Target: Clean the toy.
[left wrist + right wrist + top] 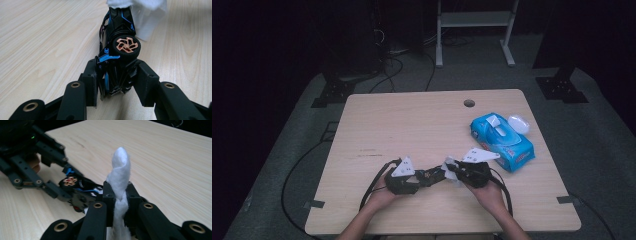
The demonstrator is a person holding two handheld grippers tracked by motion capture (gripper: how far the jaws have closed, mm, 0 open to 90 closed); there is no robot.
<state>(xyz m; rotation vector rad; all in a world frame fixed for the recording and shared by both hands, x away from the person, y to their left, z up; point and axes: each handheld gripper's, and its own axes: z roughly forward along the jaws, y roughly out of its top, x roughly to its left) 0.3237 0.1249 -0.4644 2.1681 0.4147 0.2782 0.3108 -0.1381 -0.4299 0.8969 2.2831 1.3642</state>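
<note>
Wiping step: left gripper [116, 75] clamped on toy car [117, 37], right gripper [119, 195] pinching white wipe [120, 167], apparently touching car's 12 o'clock end; next, rubbing along body.

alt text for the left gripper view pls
The left gripper is shut on one end of a black and blue toy car with a copper-spoked wheel, held over a light wooden table. A white wipe touches the car's far end.

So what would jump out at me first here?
Probably the black-and-blue toy car pinched in the left gripper near the table's front edge, while the right gripper presses a bunched white wipe to it. Next, the bright blue wipes pack at the right.
</note>
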